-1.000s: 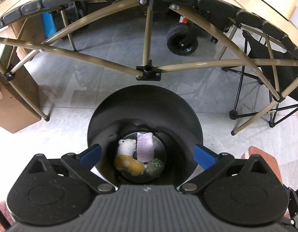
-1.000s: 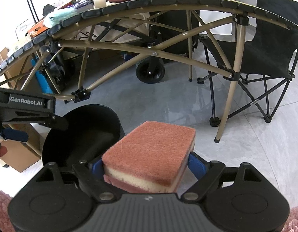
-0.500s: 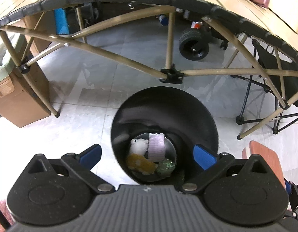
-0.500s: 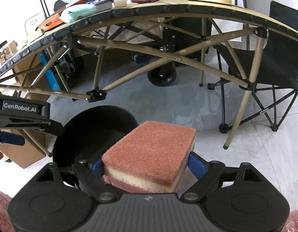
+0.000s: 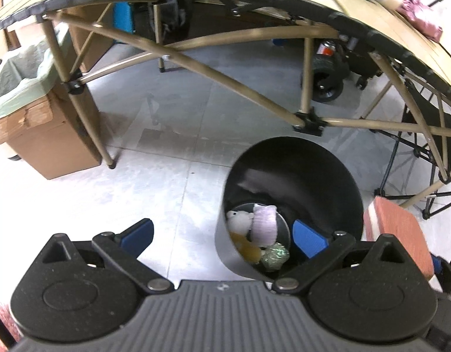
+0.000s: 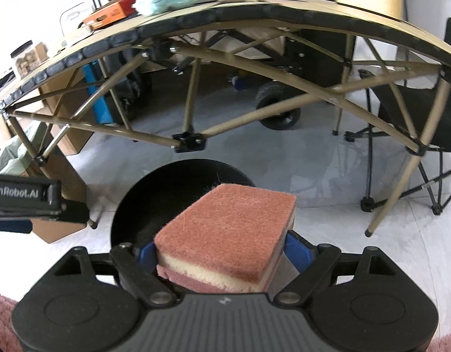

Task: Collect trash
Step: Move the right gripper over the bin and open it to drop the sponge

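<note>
A reddish scouring sponge (image 6: 228, 234) with a pale foam layer is clamped between the blue pads of my right gripper (image 6: 222, 253), which is shut on it. It hangs just over the near rim of a round black trash bin (image 6: 155, 199). In the left wrist view the same bin (image 5: 298, 176) stands on the floor at centre right, with several bits of trash (image 5: 260, 231) at its bottom. My left gripper (image 5: 224, 236) is open and holds nothing; its right pad sits over the bin's mouth. The sponge (image 5: 398, 231) shows at the right edge.
A folding table (image 6: 254, 14) with a tan metal frame arches over the scene, cluttered on top. A cardboard box (image 5: 46, 135) lined with a green bag stands at the left. A black folding chair (image 6: 424, 111) and a wheeled cart (image 6: 281, 114) stand behind. The floor is grey tile.
Both grippers have slid left across the floor, so the bin has shifted right in both views. In the right wrist view the sponge now overlaps the bin's mouth. Grip unchanged.
</note>
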`<act>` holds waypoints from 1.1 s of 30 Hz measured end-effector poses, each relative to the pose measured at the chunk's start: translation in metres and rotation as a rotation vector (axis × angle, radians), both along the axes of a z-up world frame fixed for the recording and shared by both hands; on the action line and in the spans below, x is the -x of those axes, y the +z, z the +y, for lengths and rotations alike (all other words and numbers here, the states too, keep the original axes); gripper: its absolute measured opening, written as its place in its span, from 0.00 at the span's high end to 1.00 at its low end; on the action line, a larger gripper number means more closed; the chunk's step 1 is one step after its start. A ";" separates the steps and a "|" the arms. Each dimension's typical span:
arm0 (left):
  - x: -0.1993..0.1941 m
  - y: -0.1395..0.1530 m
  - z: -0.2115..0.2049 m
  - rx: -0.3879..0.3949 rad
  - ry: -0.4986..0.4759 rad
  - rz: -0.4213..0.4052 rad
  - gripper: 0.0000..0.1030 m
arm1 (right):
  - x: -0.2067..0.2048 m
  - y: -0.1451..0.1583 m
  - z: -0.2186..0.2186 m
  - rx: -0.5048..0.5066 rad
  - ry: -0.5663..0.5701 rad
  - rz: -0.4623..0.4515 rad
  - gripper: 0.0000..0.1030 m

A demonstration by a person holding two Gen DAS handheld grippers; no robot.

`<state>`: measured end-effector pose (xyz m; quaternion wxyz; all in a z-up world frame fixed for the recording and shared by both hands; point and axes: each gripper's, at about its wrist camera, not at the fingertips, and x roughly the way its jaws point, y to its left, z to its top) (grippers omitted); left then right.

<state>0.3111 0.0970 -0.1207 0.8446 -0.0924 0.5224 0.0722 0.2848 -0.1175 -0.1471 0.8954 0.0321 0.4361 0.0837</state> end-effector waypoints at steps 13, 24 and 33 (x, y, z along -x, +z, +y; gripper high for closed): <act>0.014 -0.007 0.053 -0.012 0.094 0.018 0.00 | -0.033 0.003 0.043 0.010 0.055 0.006 0.17; 0.019 -0.018 0.082 -0.030 0.157 0.049 0.00 | -0.057 -0.012 0.067 0.033 0.098 0.094 0.17; 0.020 -0.028 0.094 -0.048 0.189 0.081 0.00 | -0.062 -0.021 0.076 0.037 0.115 0.142 0.17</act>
